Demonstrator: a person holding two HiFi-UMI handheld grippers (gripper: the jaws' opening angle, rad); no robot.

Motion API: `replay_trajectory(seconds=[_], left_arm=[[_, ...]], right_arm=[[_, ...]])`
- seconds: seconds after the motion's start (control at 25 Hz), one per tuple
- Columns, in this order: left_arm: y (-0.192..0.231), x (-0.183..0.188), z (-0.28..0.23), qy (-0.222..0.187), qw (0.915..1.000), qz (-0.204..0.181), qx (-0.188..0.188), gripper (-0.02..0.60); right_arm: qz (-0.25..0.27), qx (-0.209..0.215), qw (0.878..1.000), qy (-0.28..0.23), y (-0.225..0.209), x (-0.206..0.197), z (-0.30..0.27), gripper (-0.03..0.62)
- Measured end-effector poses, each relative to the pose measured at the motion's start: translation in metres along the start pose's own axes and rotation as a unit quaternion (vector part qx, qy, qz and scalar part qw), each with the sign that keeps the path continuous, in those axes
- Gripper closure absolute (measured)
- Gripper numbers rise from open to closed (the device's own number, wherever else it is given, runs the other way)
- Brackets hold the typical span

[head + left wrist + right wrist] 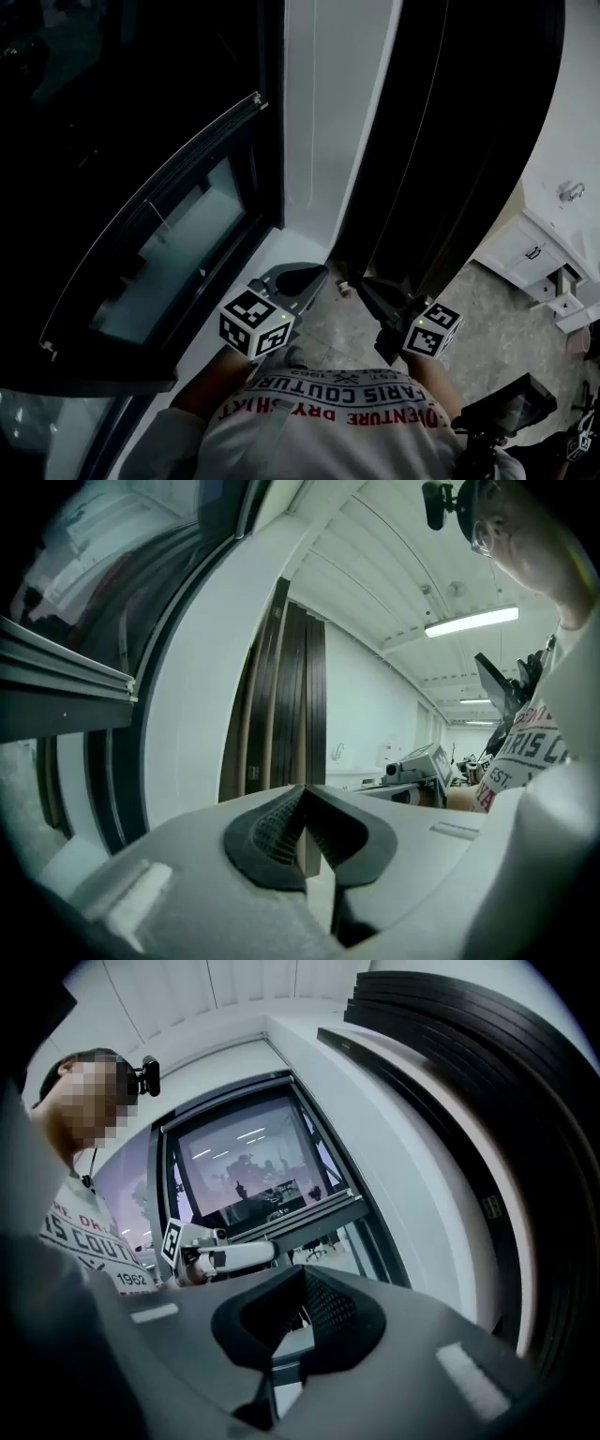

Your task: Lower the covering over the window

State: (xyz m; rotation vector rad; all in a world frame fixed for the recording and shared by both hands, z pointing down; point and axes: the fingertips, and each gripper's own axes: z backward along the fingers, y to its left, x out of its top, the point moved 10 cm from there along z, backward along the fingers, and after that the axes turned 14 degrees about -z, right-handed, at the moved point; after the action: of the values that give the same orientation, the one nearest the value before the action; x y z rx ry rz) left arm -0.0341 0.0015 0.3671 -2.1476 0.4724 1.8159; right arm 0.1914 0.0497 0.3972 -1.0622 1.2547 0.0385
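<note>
My left gripper [300, 279] and right gripper [372, 292] hang low, both pairs of jaws pressed together on nothing. The window [178, 244] rises uncovered ahead-left, nearer my left. Its covering is out of sight, presumably overhead.

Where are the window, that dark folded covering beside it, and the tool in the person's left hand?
Window [178, 251]: head view, on the glass pane.
Dark folded covering [469, 131]: head view, mid-height on its folds.
Left gripper [317, 275]: head view, at its closed tips.
</note>
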Motion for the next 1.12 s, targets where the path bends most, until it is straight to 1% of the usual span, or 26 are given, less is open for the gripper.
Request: replay_trajectory(seconds=[0.08,0.2,0.32,0.52,0.6,0.76,0.88,1.12], left_arm=[[0.036,0.004,-0.006,-0.003,0.9999,-0.008,0.014,0.58],[0.085,0.005,-0.014,-0.006,0.9996,-0.011,0.024,0.58],[0.118,0.008,-0.011,-0.009,0.9989,-0.017,0.043,0.58],[0.133,0.025,0.003,-0.023,0.9965,-0.037,0.071,0.58],[0.149,0.023,-0.003,-0.02,0.9964,-0.039,0.073,0.58],[0.179,0.021,-0.019,-0.015,0.9962,-0.038,0.077,0.58],[0.19,0.022,-0.024,-0.011,0.9954,-0.041,0.086,0.58],[0.208,0.032,-0.028,0.002,0.9931,-0.041,0.11,0.58]], right_arm=[[0.016,0.011,1.0,0.008,-0.011,0.023,-0.033,0.599],[0.032,0.023,0.999,0.011,-0.03,0.051,-0.08,0.599],[0.04,0.029,0.999,0.008,-0.041,0.07,-0.11,0.599],[0.063,0.047,0.997,0.003,-0.037,0.088,-0.128,0.599],[0.064,0.048,0.997,0.005,-0.051,0.095,-0.143,0.599],[0.047,0.039,0.998,0.015,-0.079,0.107,-0.175,0.599],[0.059,0.038,0.997,0.028,-0.09,0.111,-0.191,0.6],[0.087,0.065,0.994,0.029,-0.101,0.139,-0.226,0.599]])
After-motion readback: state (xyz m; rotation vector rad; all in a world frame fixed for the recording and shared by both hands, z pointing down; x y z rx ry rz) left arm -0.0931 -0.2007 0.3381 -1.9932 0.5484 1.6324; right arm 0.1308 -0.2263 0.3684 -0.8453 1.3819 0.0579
